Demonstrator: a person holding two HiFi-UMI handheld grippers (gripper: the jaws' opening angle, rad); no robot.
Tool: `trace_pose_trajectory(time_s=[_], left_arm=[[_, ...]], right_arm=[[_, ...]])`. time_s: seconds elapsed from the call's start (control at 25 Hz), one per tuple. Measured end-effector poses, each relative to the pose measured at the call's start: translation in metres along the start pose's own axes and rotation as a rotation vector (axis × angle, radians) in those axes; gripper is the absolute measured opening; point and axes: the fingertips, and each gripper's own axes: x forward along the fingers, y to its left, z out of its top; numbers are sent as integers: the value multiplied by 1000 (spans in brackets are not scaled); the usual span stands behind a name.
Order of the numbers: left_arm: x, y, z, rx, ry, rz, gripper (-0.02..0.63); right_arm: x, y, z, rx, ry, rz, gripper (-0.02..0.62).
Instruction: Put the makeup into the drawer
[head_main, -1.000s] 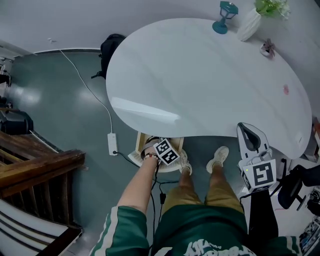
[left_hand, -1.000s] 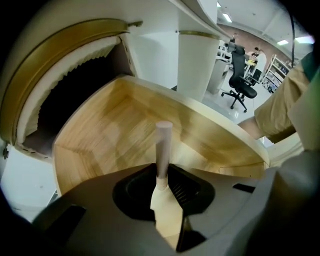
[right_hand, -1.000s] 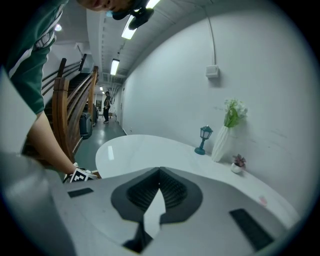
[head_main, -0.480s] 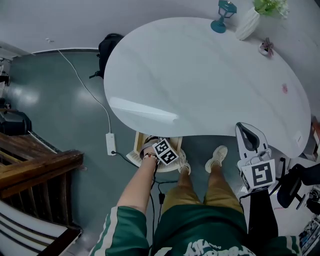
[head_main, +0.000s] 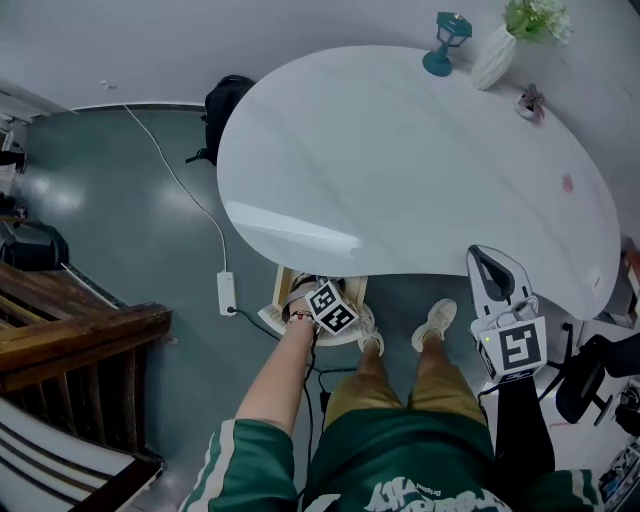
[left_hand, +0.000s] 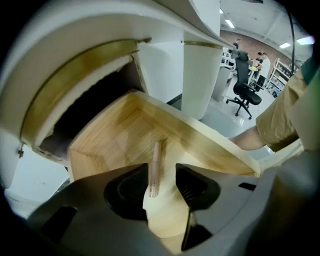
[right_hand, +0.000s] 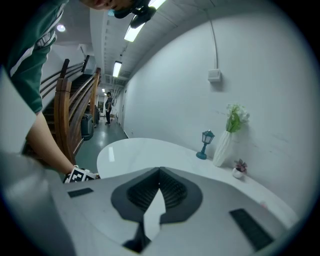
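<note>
The left hand-held gripper (left_hand: 162, 172) points steeply down into the single open wooden drawer (left_hand: 110, 135) beneath the table (head_main: 400, 170). Its two jaws have just been opening and now stand apart. One slim, pale pink makeup stick (left_hand: 155, 167) shows in the gap between them, close to the left jaw and clear of the right one; its far end reaches onto the drawer floor. Whether it touches the left jaw's pad cannot be told. No other item shows in the drawer.

The right hand-held gripper (right_hand: 160, 171) is held at the table's near edge, well apart from the drawer, with its jaws together at the tips and nothing between them.

Three things stand along the far edge of the white table: one teal lantern (head_main: 447, 42), one white vase (head_main: 497, 55) with green leaves, and one small potted plant (head_main: 529, 102). On the floor lie one white power strip (head_main: 227, 290) and one black bag (head_main: 225, 100).
</note>
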Motion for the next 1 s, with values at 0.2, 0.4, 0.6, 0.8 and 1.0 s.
trace_pose_trajectory(time_s=[0.2, 0.4, 0.6, 0.8, 1.0], left_arm=[[-36, 9, 10, -98, -54, 41, 181], [-75, 6, 11, -198, -96, 83, 184], [-118, 14, 19, -283, -156, 153, 184], [-162, 19, 37, -344, -221, 224, 184], [-213, 40, 72, -401, -313, 338, 208]], right_arm=[[3, 3, 21, 1, -48, 14, 5], [2, 2, 49, -6, -112, 26, 5], [-1, -8, 70, 1, -166, 28, 5], [-7, -20, 77, 1, -197, 47, 5], [-14, -44, 91, 2, -239, 67, 5]])
